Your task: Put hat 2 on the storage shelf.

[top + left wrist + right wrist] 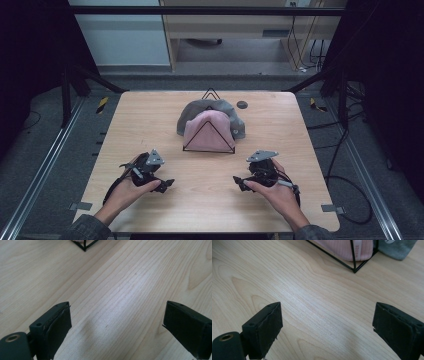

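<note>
- High view: light wood-grain table (150,130), rounded corners, matte laminate look. Dark floor and metal rails around it.
- Black wire rack (209,149), thin rod bent into triangles, stands at table centre, toward the far side.
- Pink cap (206,131), soft ribbed fabric, domed, sits in the rack, front triangle of wire crossing its face.
- Grey cap (235,120), heavier knit or felt look, lies behind and around the pink one, touching it, spilling off to the right.
- Small dark round disc (242,104) on the table just beyond the caps.
- Left gripper (167,185) held in the person's left hand (131,190), near the front left of the table, well apart from the rack. Grey three-cornered plate on top.
- Right gripper (237,181) in the right hand (272,192), front right, mirrored pose, jaws pointing inward.
- Left gripper view: jaws spread wide, holding nothing; flat black rubbery pads (58,326), edges slightly frayed. Bare wood between; rack corner (85,246) at top.
- Right gripper view: jaws equally wide, empty. Rack corner (354,267) ahead, pink cap (342,247) inside it, grey cap (397,248) beside.
</note>
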`<state>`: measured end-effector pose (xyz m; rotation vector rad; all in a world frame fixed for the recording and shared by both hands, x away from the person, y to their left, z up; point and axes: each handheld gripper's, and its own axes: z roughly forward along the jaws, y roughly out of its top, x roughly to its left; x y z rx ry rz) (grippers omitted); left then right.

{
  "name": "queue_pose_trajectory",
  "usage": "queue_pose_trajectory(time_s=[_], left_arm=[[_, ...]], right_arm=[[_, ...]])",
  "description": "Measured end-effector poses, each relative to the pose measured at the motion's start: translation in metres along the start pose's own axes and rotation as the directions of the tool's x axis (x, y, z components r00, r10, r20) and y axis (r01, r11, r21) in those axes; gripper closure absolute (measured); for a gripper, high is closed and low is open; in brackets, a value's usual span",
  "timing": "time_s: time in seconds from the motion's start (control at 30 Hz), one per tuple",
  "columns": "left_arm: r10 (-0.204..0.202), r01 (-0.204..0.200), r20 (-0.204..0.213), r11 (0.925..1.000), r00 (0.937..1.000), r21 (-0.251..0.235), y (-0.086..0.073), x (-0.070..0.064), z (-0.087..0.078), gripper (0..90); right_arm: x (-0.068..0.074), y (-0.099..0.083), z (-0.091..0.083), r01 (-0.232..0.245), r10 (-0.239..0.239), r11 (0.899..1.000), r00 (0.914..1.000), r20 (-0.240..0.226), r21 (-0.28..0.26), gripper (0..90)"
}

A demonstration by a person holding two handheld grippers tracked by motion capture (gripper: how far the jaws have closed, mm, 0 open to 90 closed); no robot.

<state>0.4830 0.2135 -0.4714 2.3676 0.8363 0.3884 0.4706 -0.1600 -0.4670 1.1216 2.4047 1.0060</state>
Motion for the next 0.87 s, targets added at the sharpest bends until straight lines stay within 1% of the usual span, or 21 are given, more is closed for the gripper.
queue_pose_trajectory(time_s=[0.07, 0.1, 0.13, 0.2, 0.27, 0.37, 0.4, 0.47, 0.5, 0.57, 0.63, 0.67, 0.7, 0.77, 0.87], left_arm=[[-0.003, 0.003, 0.007, 1.0, 1.0, 0.007, -0.003, 0.002, 0.004, 6.9], [-0.007, 0.006, 0.008, 0.9999, 0.9999, 0.016, -0.005, 0.003, 0.006, 6.8], [-0.007, 0.006, 0.008, 0.9999, 0.9999, 0.016, -0.005, 0.003, 0.006, 6.7], [-0.014, 0.014, 0.011, 0.9997, 0.9998, 0.022, -0.008, 0.004, 0.011, 6.4], [-0.017, 0.017, 0.012, 0.9996, 0.9998, 0.025, -0.009, 0.005, 0.012, 6.4], [-0.021, 0.02, 0.019, 0.9993, 0.9996, 0.033, -0.011, 0.006, 0.015, 6.0], [-0.028, 0.027, 0.026, 0.999, 0.9993, 0.035, -0.012, 0.005, 0.017, 5.7], [-0.033, 0.032, 0.032, 0.9985, 0.9989, 0.045, -0.013, 0.005, 0.02, 5.6], [-0.039, 0.037, 0.04, 0.9983, 0.9984, 0.044, -0.013, 0.005, 0.021, 3.8], [-0.046, 0.045, 0.031, 0.9987, 0.9985, 0.025, -0.013, 0.003, 0.024, 1.8], [-0.043, 0.043, 0.039, 0.9989, 0.9983, 0.018, -0.012, 0.001, 0.026, 0.0], [-0.04, 0.039, 0.038, 0.999, 0.9985, 0.023, -0.012, 0.001, 0.025, 0.0], [-0.042, 0.042, 0.037, 0.9989, 0.9984, 0.023, -0.012, 0.001, 0.025, 0.0], [-0.047, 0.047, 0.034, 0.9988, 0.9983, 0.015, -0.013, 0.0, 0.025, 0.0], [-0.045, 0.044, 0.037, 0.9989, 0.9983, 0.015, -0.015, 0.0, 0.024, 0.0]], right_arm=[[0.0, -0.001, 0.006, -0.006, 0.006, 1.0, 1.0, 0.006, 0.01, 9.1], [0.0, -0.002, 0.013, -0.012, 0.011, 1.0, 0.9999, 0.01, 0.015, 8.9], [0.0, -0.002, 0.013, -0.012, 0.011, 1.0, 0.9999, 0.01, 0.015, 8.9], [-0.001, -0.004, 0.023, -0.031, 0.03, 0.999, 0.9995, 0.013, 0.024, 8.9], [-0.001, -0.005, 0.025, -0.036, 0.035, 0.999, 0.9992, 0.017, 0.027, 8.8], [0.001, -0.006, 0.032, -0.029, 0.028, 0.999, 0.9993, 0.023, 0.045, 8.8], [0.001, -0.008, 0.035, -0.027, 0.025, 0.998, 0.9993, 0.028, 0.06, 8.6], [0.001, -0.009, 0.037, -0.026, 0.024, 0.998, 0.9992, 0.032, 0.065, 8.6], [0.002, -0.01, 0.038, -0.031, 0.028, 0.997, 0.9989, 0.037, 0.072, 7.7], [0.004, -0.011, 0.04, -0.015, 0.012, 0.998, 0.9983, 0.058, 0.065, 5.9], [0.006, -0.012, 0.042, -0.01, 0.008, 0.999, 0.9985, 0.053, 0.049, 4.6], [0.007, -0.014, 0.043, -0.008, 0.007, 1.0, 0.9986, 0.053, 0.019, 3.7], [0.007, -0.014, 0.043, -0.008, 0.007, 1.0, 0.9986, 0.053, 0.019, 3.7], [0.007, -0.02, 0.044, -0.009, 0.011, 0.999, 0.9986, 0.052, -0.033, 3.3], [0.007, -0.02, 0.044, -0.006, 0.008, 0.999, 0.9986, 0.052, -0.034, 3.3]])
